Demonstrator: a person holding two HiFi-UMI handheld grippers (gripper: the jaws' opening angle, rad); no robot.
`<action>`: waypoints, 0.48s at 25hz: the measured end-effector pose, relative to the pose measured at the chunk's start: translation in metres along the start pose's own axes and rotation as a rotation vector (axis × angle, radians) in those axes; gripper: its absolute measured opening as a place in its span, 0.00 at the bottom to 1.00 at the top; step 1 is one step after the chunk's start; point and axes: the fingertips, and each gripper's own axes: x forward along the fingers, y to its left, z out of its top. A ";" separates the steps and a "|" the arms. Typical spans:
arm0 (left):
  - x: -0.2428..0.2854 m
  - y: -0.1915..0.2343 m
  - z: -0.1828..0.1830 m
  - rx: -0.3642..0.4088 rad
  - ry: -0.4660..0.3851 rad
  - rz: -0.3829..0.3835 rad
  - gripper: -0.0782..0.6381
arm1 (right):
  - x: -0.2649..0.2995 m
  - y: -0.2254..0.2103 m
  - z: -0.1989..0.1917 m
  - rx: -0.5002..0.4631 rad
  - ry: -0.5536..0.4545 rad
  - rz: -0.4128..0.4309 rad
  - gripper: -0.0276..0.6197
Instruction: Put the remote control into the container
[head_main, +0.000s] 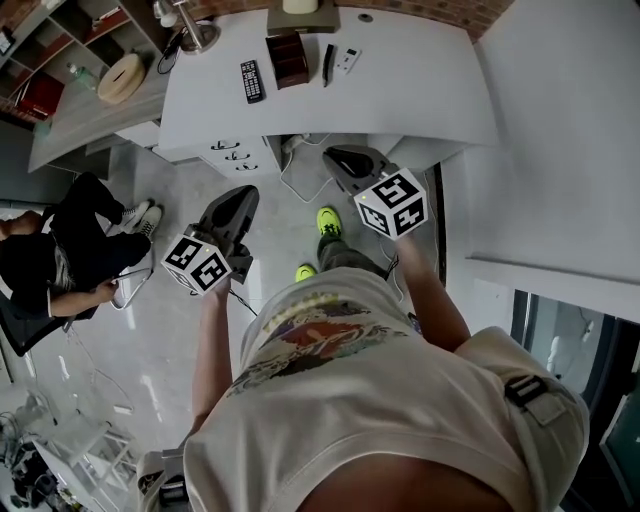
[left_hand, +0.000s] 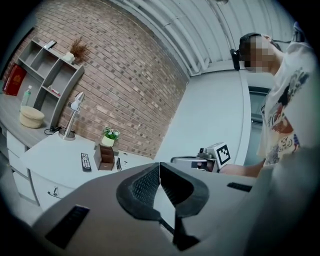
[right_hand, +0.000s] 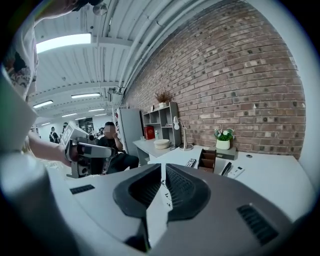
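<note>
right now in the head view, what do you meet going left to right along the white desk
desk lamp → black remote control → brown container → slim black device → white remote

Bright ceiling light (right_hand: 62, 42), dark fisheye corners

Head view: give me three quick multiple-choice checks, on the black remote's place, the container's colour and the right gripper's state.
1. The black remote control lies: A) in the container; B) on the desk, left of the container; C) on the floor.
2. The container is: A) white; B) brown; C) green.
3. The right gripper is: A) open; B) shut on the remote control; C) shut, empty.
Answers: 1 B, it lies beside the container on the desk; 2 B, its walls are dark brown; 3 C, jaws meet with nothing between.
</note>
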 end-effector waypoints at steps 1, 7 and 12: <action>0.007 0.004 0.003 0.001 0.000 0.001 0.12 | 0.004 -0.008 0.003 0.000 0.000 0.003 0.07; 0.055 0.029 0.022 0.000 0.003 0.025 0.12 | 0.025 -0.062 0.009 0.000 0.021 0.018 0.06; 0.091 0.043 0.031 -0.013 0.007 0.059 0.12 | 0.040 -0.101 0.005 -0.004 0.072 0.041 0.07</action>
